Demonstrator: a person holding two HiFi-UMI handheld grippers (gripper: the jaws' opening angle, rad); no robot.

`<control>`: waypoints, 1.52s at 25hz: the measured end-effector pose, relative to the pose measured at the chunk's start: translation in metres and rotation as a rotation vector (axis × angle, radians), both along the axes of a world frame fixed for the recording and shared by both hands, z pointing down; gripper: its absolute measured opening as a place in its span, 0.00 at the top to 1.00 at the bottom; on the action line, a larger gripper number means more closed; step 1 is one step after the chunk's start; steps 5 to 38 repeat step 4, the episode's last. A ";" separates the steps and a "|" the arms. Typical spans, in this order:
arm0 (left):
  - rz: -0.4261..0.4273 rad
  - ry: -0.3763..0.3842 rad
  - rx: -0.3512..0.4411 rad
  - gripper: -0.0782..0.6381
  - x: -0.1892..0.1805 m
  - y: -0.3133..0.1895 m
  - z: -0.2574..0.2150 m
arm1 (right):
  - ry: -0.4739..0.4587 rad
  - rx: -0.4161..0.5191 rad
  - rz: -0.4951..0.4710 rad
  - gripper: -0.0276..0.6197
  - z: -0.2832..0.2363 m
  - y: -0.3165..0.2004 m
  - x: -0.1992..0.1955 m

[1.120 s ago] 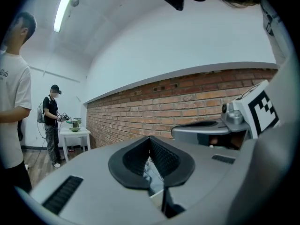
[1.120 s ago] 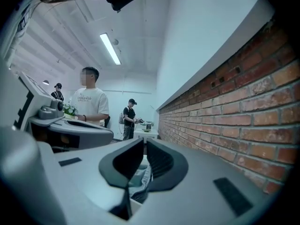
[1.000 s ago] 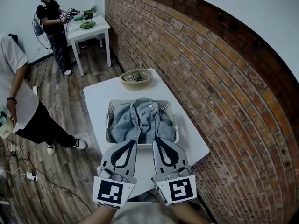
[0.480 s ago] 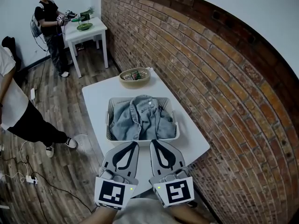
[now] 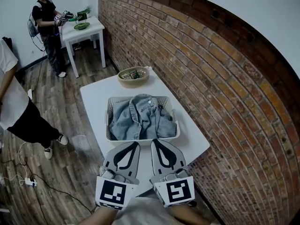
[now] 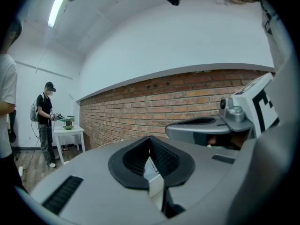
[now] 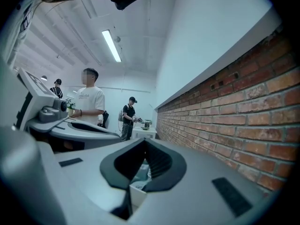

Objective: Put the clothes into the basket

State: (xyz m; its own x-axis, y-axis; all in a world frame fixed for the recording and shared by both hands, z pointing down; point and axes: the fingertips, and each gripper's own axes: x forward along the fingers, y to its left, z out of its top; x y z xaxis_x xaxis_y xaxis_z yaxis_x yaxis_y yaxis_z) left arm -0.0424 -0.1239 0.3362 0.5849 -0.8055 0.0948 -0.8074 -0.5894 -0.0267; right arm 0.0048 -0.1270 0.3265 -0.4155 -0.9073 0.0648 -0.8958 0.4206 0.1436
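A blue denim jacket (image 5: 141,118) lies crumpled inside the white perforated basket (image 5: 110,110) on the white table (image 5: 96,97). My left gripper (image 5: 133,145) and right gripper (image 5: 155,142) hover side by side just in front of the basket's near rim, both shut and empty, pointing level toward it. In the left gripper view my left gripper (image 6: 150,138) shows its jaws closed together, with the right gripper's body at the right. In the right gripper view my right gripper (image 7: 145,141) is likewise closed with nothing in it.
A shallow woven bowl (image 5: 133,75) with small items sits at the table's far end. The brick wall (image 5: 211,78) runs along the right. A person in black (image 5: 45,22) stands by a second white table (image 5: 84,29) at the back left. Another person (image 5: 14,107) stands at the left on the wooden floor.
Both grippers stay in place before the basket. The person at the left has stepped further left and out of frame, and the view has shifted slightly.
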 end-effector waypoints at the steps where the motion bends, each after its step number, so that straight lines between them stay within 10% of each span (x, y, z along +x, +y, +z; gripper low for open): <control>1: 0.001 -0.001 0.000 0.88 -0.001 0.000 0.001 | 0.001 -0.001 0.003 0.95 0.001 0.000 0.000; 38: 0.004 -0.010 0.003 0.88 -0.002 -0.001 0.004 | 0.006 -0.008 0.009 0.95 0.005 0.000 0.001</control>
